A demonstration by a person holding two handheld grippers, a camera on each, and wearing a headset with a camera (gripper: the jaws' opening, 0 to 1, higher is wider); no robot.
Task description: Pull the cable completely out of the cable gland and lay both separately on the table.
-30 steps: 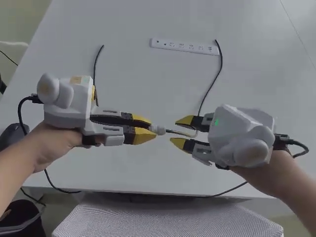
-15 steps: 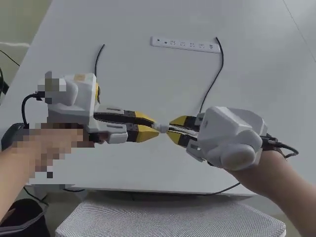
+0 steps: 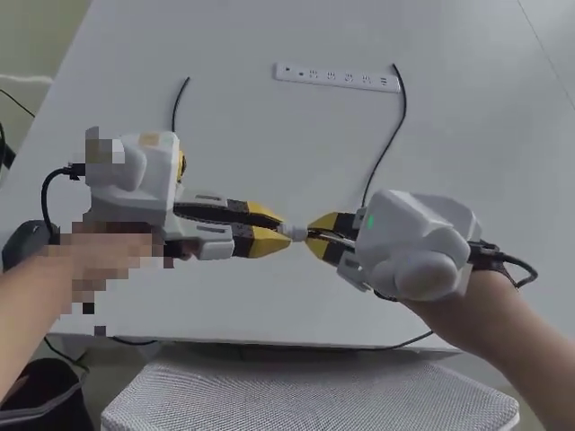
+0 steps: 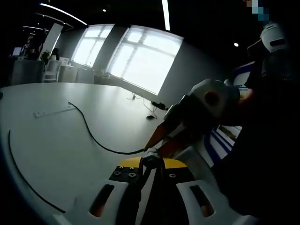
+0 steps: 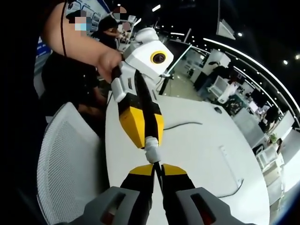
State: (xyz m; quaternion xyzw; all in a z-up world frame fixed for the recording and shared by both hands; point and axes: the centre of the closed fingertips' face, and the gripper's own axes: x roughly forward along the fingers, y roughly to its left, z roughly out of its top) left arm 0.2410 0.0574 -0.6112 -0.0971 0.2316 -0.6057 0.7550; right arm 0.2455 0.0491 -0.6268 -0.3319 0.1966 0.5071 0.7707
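Both grippers meet tip to tip above the table (image 3: 269,135), well on the near side of the power strip (image 3: 337,77). The left gripper (image 3: 269,232) has its 2 jaws pinched on the white cable gland (image 3: 289,233). The right gripper (image 3: 316,241) is squeezed narrow on the cable (image 5: 158,167) right where it leaves the gland, so they aren't apart yet.
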